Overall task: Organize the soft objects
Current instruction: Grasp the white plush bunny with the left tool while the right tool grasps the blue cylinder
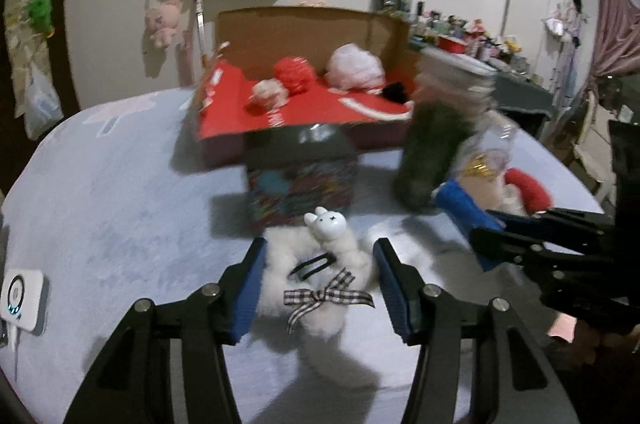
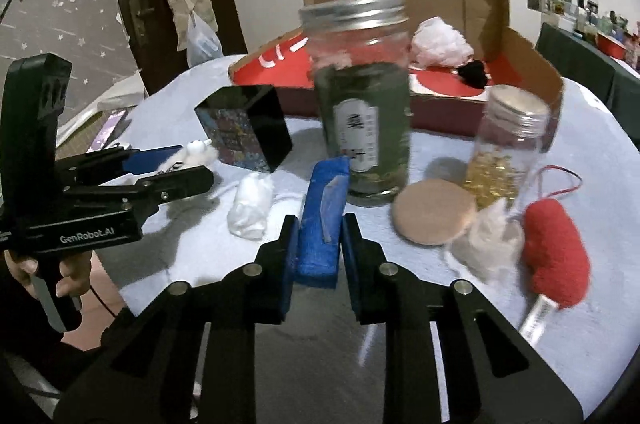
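Both picks look made: the left tongs (image 1: 318,288), half open, press on the white fluffy bunny toy (image 1: 320,276) just in front of the patterned tin (image 1: 300,179), and the right tongs (image 2: 318,252), nearly shut, pinch the blue soft block (image 2: 322,220) in front of the green jar (image 2: 360,127). Next, I judge, both must lift clear of the jars and carry to the red cardboard box (image 1: 304,111) behind the tin. Blur smears the jar, and the box floor is partly hidden.

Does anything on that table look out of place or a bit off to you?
Yes. Among the soft things stand hard ones: a tall glass jar of dark green stuff, a smaller jar of gold bits and a black tin, which hardly belong in a soft pile. The cardboard box behind looks ragged along its rim. Nothing is spilled.
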A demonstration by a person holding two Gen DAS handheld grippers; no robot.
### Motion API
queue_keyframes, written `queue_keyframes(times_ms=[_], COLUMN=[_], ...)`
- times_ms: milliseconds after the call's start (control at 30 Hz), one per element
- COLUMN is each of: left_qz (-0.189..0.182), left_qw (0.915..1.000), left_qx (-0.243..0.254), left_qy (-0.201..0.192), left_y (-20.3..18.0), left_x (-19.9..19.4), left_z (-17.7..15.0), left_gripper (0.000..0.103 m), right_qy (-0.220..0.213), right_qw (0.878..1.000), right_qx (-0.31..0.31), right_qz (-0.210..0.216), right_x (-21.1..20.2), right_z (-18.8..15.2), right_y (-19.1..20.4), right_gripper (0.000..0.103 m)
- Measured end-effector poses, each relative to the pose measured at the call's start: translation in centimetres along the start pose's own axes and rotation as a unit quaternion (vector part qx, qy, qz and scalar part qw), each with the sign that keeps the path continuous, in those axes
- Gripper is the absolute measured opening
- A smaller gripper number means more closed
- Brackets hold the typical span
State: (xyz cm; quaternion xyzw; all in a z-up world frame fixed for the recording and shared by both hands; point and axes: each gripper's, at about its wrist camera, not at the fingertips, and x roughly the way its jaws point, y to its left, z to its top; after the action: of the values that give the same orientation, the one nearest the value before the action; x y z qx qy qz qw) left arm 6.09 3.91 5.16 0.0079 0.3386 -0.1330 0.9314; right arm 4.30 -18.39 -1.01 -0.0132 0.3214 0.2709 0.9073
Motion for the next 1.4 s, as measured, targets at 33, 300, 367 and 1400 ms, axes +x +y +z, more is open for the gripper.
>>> queue_keyframes(times_ms=[33,300,367,1400], left_qz=[-0.01,-0.052,-0.056,0.0], left_qw=[0.9999,0.9982,0.9979,0.9995], left_qx=[0.004,0.028,0.031,-0.01], left_qy=[-0.003,0.005,0.007,0.031], left_y=[-0.6,-3.3,-3.7,2.3], left_x=[-0.1,1.2,1.4,0.6], left_z=[0.3,1.2,1.3,0.4], left_gripper=[0.056,0.056,0.056,0.056], right_qy=[-0.001,0.001,0.001,0.004], right_qw=[1.0,1.0,1.0,0.998], right_qx=[0.001,0.01,0.011,0.063], right_qz=[0.001,0.009,0.011,-0.022], right_x=[-0.3,-1.5,-1.6,-4.2], right_z=[0.0,0.0,0.0,-0.6], right_y=[-0.2,-1.6,-1.8,-7.0], right_gripper=[0.021,0.021,0.021,0.021])
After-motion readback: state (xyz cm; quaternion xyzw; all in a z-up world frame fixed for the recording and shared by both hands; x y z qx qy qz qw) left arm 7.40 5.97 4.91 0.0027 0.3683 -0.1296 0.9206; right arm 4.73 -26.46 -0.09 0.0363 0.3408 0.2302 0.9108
